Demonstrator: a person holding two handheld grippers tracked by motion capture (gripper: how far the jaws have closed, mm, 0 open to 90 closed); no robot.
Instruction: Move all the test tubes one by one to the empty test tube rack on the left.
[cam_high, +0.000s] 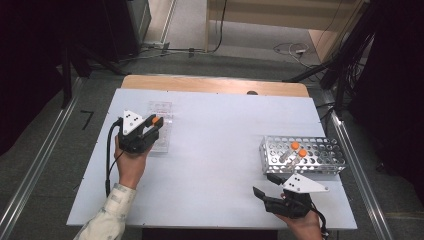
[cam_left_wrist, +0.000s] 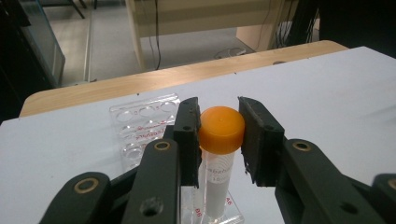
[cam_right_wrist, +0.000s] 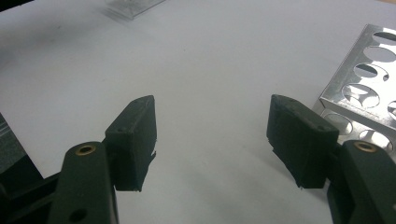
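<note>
An orange-capped clear tube (cam_left_wrist: 221, 129) stands upright between the jaws of my left gripper (cam_left_wrist: 218, 109), which is shut on its cap. Its lower end reaches the near end of a clear plastic well rack (cam_left_wrist: 140, 119); I cannot tell whether it sits in a hole. In the high view this gripper (cam_high: 156, 125) is at the table's left over that clear rack (cam_high: 161, 107). My right gripper (cam_high: 263, 183) is open and holds nothing, just in front of a metal tube rack (cam_high: 320, 167) holding two orange-capped tubes (cam_high: 295, 145). The right gripper view shows its jaws (cam_right_wrist: 212, 126) spread over bare white table.
The white tabletop (cam_high: 220, 150) has a wooden strip along its far edge. The metal rack's corner (cam_right_wrist: 369, 93) lies just right of my right jaw. Cables and dark stands are on the floor beyond the table.
</note>
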